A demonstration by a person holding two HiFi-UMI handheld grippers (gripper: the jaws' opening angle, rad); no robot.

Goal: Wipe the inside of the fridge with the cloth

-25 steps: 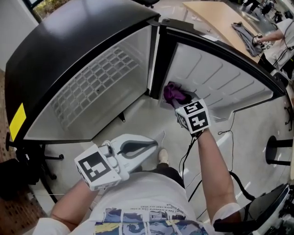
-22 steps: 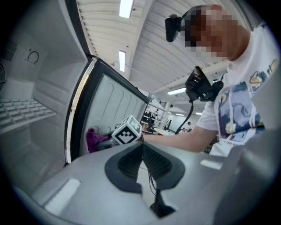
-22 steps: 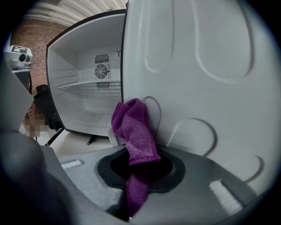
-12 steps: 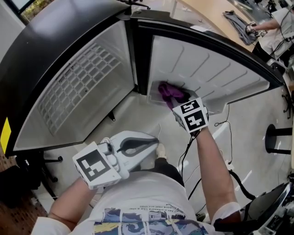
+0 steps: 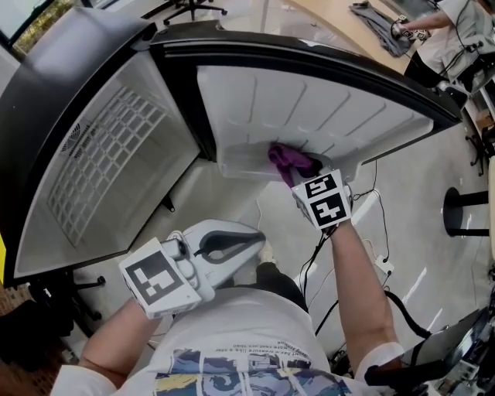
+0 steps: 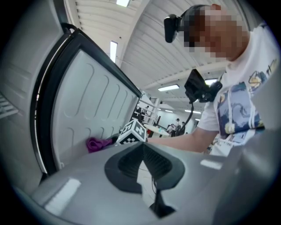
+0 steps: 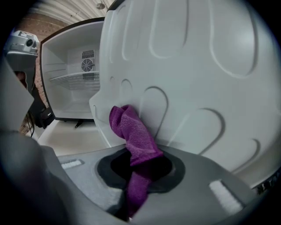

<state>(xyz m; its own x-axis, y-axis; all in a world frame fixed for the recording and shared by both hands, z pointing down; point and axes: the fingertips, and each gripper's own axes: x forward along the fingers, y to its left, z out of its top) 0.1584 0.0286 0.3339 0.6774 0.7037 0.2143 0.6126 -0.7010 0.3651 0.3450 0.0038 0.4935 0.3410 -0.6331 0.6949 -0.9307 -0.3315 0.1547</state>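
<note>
Standing over a small black fridge [image 5: 69, 69], its door [image 5: 325, 108] swung wide to the right.

Right gripper [image 5: 303, 182] is clenched on the purple cloth [image 5: 290, 161]. The right gripper view shows the fabric pinched between the two jaws. Its free end is bunched up and pressed against the white moulded liner [image 7: 197, 66] of the door, low down, beside the ledge [image 5: 240, 164] along the door's bottom edge. So the cloth is at the door's inner face, not inside the cabinet. From the head view the marker cube [image 5: 325, 203] covers the jaws themselves.

Left gripper [image 5: 255, 241] hangs near the person's waist, well apart from the fridge. Its jaws are closed together with nothing between them. Its own view looks across at the door liner, the cloth and the other gripper's cube.

Cabinet: white walls and a wire shelf [image 5: 100, 155]. A round fan grille [image 7: 88, 66] sits on the back wall in the right gripper view.

Around:
- Pale floor [image 5: 216, 193], with black cables [image 5: 371, 224] trailing on it just beside the right forearm.
- A shoe [image 5: 267, 251] shows between the two grippers.
- A black round base [image 5: 468, 216] stands at the right edge.
- A wooden table [image 5: 340, 23] lies beyond the door, with grey fabric [image 5: 375, 11] on it next to another person's arm [image 5: 433, 19].
- Chair legs [image 5: 189, 9] show at the top edge.
</note>
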